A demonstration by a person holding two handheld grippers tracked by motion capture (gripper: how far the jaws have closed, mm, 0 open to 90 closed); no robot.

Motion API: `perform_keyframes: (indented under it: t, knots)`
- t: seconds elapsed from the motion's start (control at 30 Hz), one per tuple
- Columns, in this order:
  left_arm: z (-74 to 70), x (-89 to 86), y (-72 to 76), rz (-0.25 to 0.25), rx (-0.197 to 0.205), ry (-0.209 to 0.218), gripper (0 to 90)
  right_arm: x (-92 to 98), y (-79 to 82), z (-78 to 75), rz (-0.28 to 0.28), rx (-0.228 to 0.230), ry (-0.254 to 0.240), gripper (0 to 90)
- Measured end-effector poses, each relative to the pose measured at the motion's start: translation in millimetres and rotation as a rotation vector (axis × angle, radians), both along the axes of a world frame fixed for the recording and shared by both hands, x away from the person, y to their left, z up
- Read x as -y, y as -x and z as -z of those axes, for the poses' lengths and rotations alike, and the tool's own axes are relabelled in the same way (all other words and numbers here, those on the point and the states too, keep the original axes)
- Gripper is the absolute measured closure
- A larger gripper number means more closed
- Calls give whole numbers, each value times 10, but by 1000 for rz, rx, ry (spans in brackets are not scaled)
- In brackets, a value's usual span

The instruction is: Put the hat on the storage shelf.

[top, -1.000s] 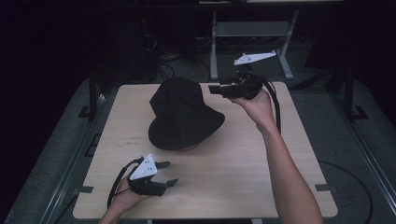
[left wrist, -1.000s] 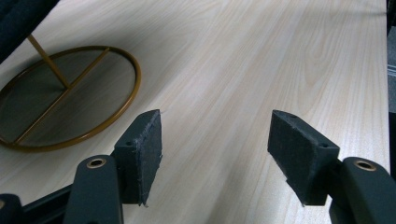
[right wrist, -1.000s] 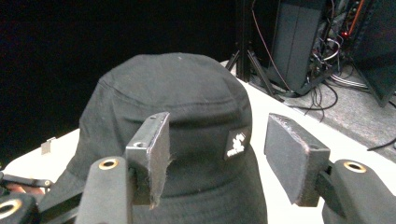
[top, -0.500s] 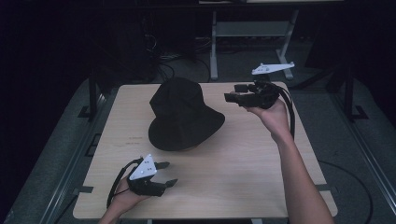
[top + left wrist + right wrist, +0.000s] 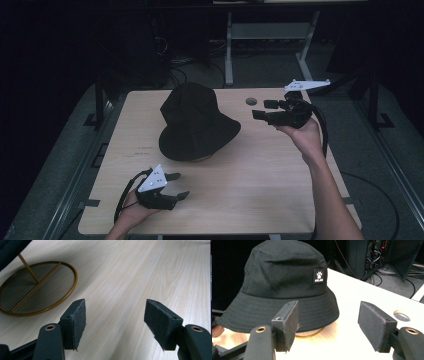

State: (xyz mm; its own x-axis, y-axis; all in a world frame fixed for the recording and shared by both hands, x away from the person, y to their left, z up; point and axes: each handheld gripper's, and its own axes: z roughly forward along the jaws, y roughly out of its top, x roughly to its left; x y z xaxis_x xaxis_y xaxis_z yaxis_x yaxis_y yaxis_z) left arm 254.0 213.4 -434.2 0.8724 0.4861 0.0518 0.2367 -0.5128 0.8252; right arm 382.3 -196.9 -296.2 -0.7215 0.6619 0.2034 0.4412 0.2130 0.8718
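Right gripper view looks along the right gripper [image 5: 328,325], whose jaws stand wide with nothing between them and have just been opening; beyond them sits the black bucket hat [image 5: 284,287], its paw-logo patch [image 5: 319,275] facing this gripper. High view shows that gripper [image 5: 267,111] held level off the hat's right side, near but apart from the brim. The left gripper [image 5: 175,186] rests low near the table's front edge, jaws also spread and empty, with the gold wire stand's ring base [image 5: 37,287] ahead of it. The hat [image 5: 196,122] sits mid-table on that stand, crown up, so its axis runs vertical and the brim slopes down all round. To take it cleanly, I would bring the open jaws over the brim edge, one pad above and one below, and close without nudging the stand on the wooden table [image 5: 280,180].
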Motion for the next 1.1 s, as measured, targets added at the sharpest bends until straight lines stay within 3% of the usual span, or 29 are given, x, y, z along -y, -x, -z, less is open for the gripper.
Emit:
perform_keyframes:
  t: [0.5, 1.1]
  knots:
    - [7, 3, -8, -7, -2, -5, 325, 243, 246, 150, 15, -9, 0, 275]
    - [17, -5, -8, -19, -2, -7, 303, 449, 560, 456, 32, -33, -5, 256]
